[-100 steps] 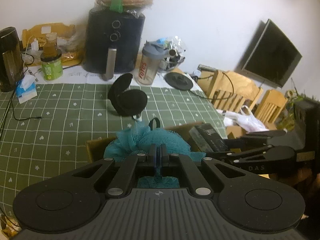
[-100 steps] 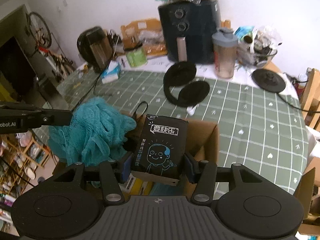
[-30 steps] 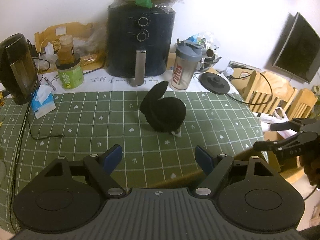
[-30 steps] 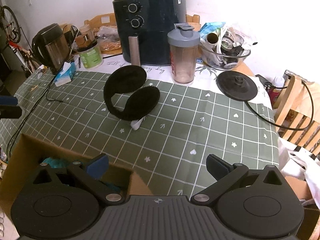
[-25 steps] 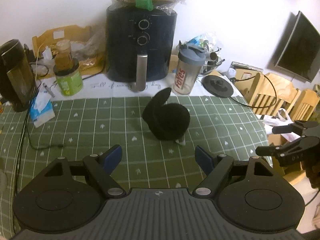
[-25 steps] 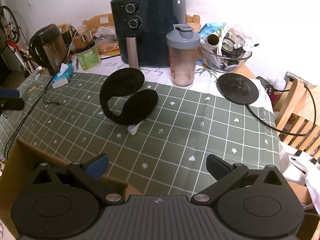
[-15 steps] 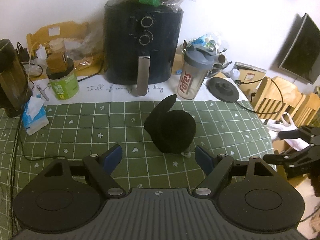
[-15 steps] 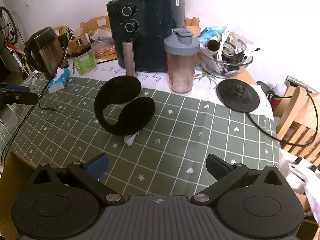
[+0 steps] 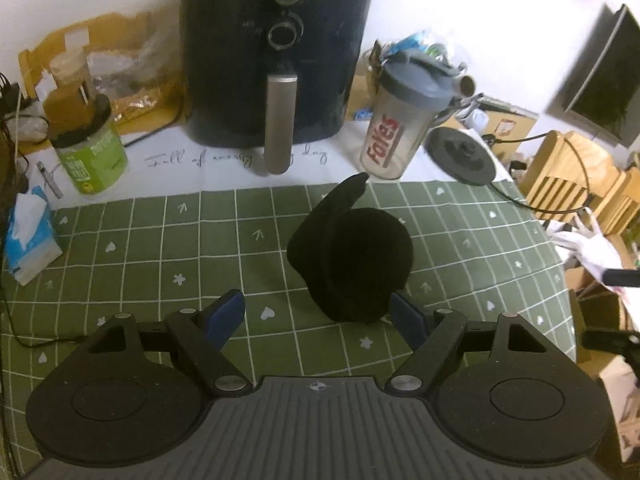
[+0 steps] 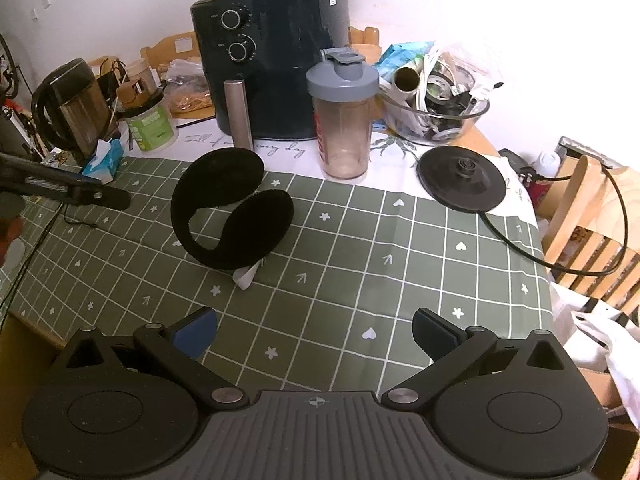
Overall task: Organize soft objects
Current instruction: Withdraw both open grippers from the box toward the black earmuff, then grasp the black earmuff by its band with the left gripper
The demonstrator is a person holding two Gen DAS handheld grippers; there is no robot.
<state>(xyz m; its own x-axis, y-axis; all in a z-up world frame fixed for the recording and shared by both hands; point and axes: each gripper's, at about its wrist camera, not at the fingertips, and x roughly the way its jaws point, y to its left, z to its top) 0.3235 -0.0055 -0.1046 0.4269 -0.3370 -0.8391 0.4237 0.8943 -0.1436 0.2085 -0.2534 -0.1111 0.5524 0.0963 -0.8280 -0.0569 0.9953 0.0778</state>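
Black earmuffs [image 9: 352, 264] not yet collected, sitting on green checked tablecloth [image 9: 140, 248] just ahead of left gripper [image 9: 318, 316]. Both left and right gripper [image 10: 314, 330] spread wide, empty. Pickup pending.

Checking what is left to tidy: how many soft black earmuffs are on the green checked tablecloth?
1. The black earmuffs stand on the tablecloth in front of the air fryer, beside the shaker bottle. Anything below the tongs is hidden.
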